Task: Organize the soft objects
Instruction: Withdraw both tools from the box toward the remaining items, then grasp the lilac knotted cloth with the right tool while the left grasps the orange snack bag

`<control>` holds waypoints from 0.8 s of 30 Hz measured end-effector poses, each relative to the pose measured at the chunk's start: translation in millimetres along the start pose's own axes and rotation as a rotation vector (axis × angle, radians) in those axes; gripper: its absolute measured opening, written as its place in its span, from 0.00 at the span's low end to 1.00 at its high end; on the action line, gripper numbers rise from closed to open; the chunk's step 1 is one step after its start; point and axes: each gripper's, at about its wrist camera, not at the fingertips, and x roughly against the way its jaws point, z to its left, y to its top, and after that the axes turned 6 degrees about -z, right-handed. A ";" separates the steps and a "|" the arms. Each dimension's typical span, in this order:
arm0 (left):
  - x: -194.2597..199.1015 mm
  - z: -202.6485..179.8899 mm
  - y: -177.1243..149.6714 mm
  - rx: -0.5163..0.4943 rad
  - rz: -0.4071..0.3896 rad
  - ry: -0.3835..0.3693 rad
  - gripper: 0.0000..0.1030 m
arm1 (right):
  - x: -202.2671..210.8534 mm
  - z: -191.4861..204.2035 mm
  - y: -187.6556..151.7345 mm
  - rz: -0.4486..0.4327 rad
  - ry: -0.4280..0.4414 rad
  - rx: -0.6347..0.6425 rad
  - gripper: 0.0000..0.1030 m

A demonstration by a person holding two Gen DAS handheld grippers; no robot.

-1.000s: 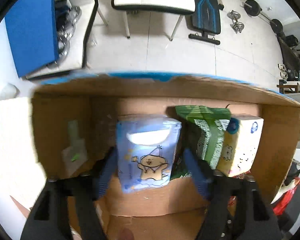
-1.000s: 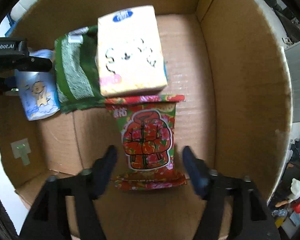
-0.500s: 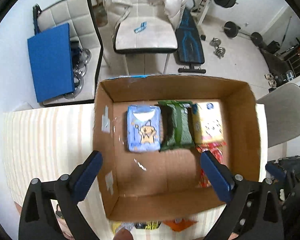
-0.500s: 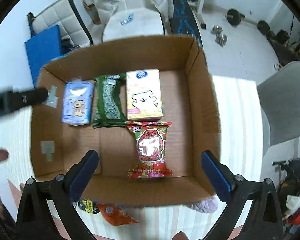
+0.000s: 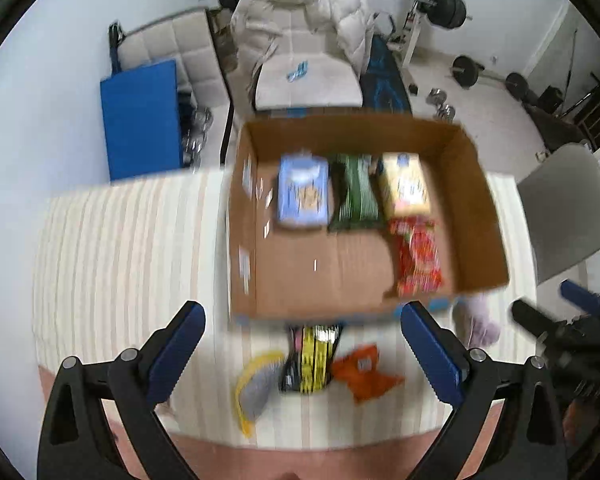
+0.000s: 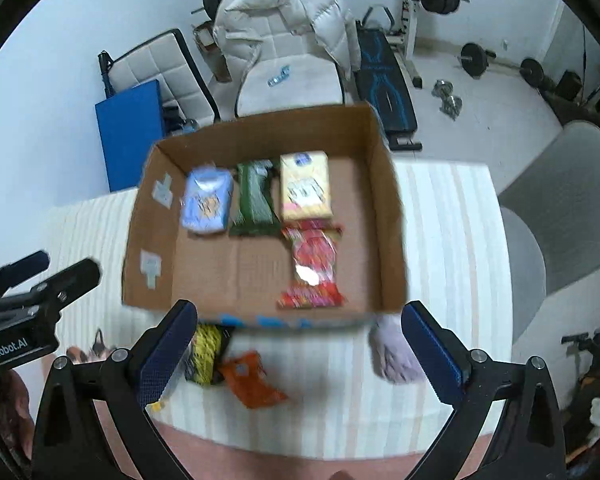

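Cardboard fills the middle of the left wrist view: an open box [image 5: 476, 208] stands on a striped tablecloth [image 5: 112, 264]. Along its far side lie a light blue pack [image 5: 302, 194], a green pack [image 5: 354, 196] and a yellow pack [image 5: 406, 190], side by side and touching; a red floral pack [image 5: 418, 256] lies just near of the yellow one. The left gripper [image 5: 302, 354] hangs above the cloth near the box, fingers spread wide and holding nothing. On the cloth between them sit a yellow-and-black packet [image 5: 312, 354], an orange packet [image 5: 366, 372] and a grey, yellow-rimmed item [image 5: 256, 388], blurred, possibly a pouch. A pale lilac soft thing [image 5: 478, 320] lies at the box's near right corner.

From the right wrist view, the same box [image 6: 392, 216] shows the blue pack [image 6: 206, 202], green pack [image 6: 254, 202], yellow pack [image 6: 305, 190] and red pack [image 6: 314, 268] in that arrangement. The right gripper [image 6: 300, 354] is likewise spread and empty, above the orange packet [image 6: 252, 382] and yellow-and-black packet [image 6: 208, 352]. The lilac thing [image 6: 392, 354] sits beside its right finger. A white padded chair [image 6: 288, 60] stands beyond the box.
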 end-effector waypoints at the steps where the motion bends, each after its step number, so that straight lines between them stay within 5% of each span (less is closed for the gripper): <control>1: -6.6 -1.1 -10.4 0.013 0.025 -0.012 0.97 | -0.5 -10.2 -9.1 0.018 -0.019 -0.001 1.00; 6: -67.1 -16.1 -70.4 0.131 0.238 -0.157 0.96 | -28.3 -60.5 -46.4 0.121 -0.070 -0.045 1.00; 12: -131.3 -41.4 -108.3 0.261 0.393 -0.229 0.78 | -84.3 -107.9 -74.5 0.215 -0.079 -0.097 1.00; 21: -184.4 -57.1 -119.2 0.381 0.476 -0.243 0.76 | -143.2 -124.0 -88.0 0.297 -0.070 -0.076 0.99; 24: -195.9 -61.2 -121.5 0.387 0.496 -0.224 0.66 | -156.9 -123.7 -88.0 0.311 -0.077 -0.069 0.93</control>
